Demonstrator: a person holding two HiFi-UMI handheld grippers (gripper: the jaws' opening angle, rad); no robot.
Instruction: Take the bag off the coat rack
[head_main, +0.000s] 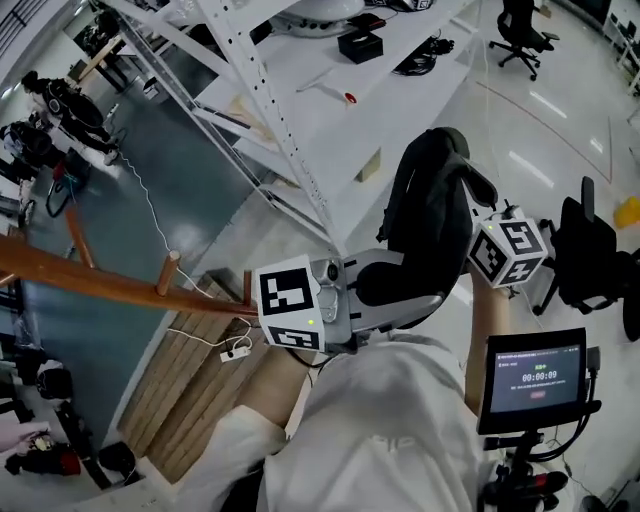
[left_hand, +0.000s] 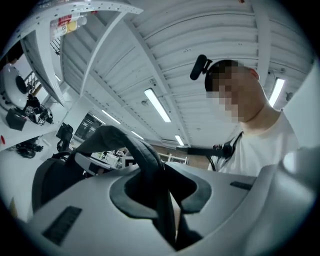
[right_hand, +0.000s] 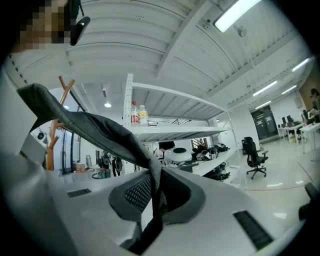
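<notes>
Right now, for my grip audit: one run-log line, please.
left gripper: shut on strap | right gripper: shut on strap | bag: off coat rack, held between both grippers

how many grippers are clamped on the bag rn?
2. The left gripper is shut on a dark strap of the black bag. The right gripper is shut on a grey strap. Neither is hidden.

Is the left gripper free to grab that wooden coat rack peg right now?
Probably not. The left gripper is shut on the black bag's strap, so its jaws are occupied; the coat rack peg stands apart, off to its side. It would have to drop the strap first.
</notes>
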